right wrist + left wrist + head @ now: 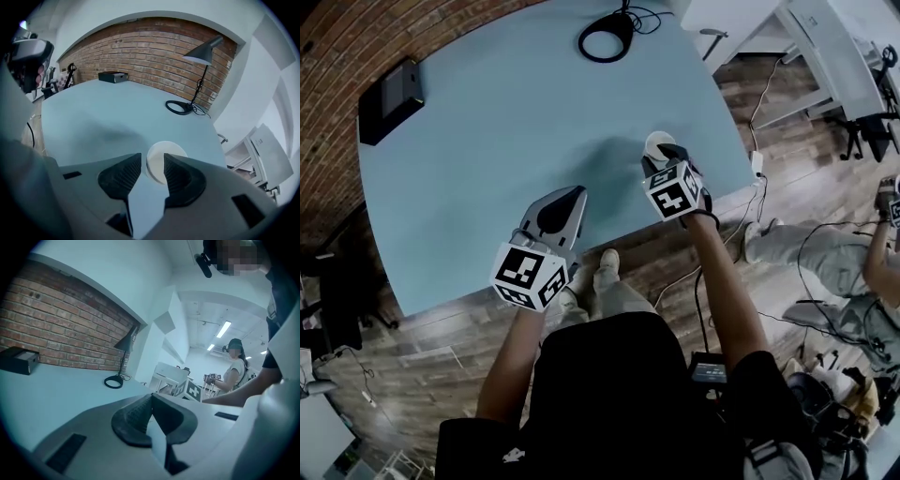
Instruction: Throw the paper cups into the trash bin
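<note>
Right gripper view showed the right claw (152, 159) wide open and empty, with the paper cup (162, 151) on the tabletop (93, 117) just ahead. The best procedure was to straddle the cup squarely, then close gently. The left claw (151, 404) was closed and empty.

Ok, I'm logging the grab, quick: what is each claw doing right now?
Left claw: closed, holding nothing.
Right claw: open, paper cup at its tips, not gripped.
</note>
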The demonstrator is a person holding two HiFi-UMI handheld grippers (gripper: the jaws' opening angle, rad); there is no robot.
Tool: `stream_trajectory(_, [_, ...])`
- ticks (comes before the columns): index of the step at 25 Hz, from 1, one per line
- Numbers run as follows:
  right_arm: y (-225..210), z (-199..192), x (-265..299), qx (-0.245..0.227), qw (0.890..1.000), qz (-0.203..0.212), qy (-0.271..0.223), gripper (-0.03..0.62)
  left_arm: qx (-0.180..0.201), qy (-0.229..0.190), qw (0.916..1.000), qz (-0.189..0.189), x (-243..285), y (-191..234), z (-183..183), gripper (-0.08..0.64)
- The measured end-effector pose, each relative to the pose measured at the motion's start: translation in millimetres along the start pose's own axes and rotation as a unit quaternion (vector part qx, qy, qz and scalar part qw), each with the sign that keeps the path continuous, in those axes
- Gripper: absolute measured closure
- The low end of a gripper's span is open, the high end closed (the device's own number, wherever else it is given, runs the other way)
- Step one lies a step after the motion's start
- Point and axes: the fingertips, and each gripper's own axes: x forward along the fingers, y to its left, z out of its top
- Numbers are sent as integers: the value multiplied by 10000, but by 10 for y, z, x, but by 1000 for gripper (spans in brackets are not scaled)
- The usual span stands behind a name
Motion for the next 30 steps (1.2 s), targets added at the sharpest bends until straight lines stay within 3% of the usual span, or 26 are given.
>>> stream_trajectory(7, [70,-73,60,-90,9998,75,169,464,-116,-35,9999,59,-17,45,9,551])
stream_trajectory(13, [0,-106,57,-39,9998,-21,173,561,-199,16,9997,133,-26,41,-39,551])
stream_trajectory(21, [30,-101,29,-208,9997,-97,125,569,-119,71,9995,271,-95,63,-59,551])
stream_trajectory(30, [-22,61,-226,-6,9995,-146,-280,571,-11,29,9993,383,-115,75,-17,551])
